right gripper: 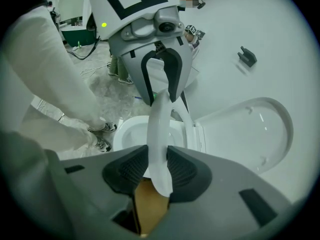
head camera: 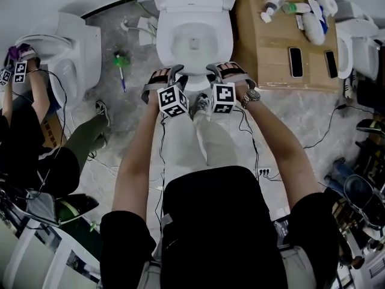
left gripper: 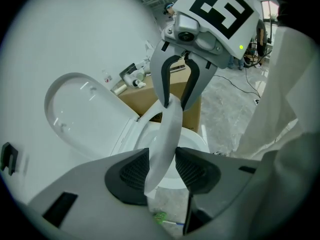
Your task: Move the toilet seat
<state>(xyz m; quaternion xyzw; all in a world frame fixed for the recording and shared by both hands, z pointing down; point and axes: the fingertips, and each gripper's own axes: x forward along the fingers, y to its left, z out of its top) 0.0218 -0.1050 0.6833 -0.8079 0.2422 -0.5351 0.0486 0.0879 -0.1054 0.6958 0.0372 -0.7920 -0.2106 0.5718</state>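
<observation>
Toilet seat (left gripper: 169, 126) lifted off the bowl (left gripper: 196, 138), front edge pinched by left hand-held gripper (left gripper: 162, 171) and right hand-held gripper (right gripper: 156, 170) (lid (left gripper: 80, 109) upright)

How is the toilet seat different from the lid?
The toilet seat is pinched by the left gripper and right gripper; the lid is touched by nothing. The seat looks like a thin curved band, edge-on; the lid shows its broad oval face, tipped back open. Both are white.
</observation>
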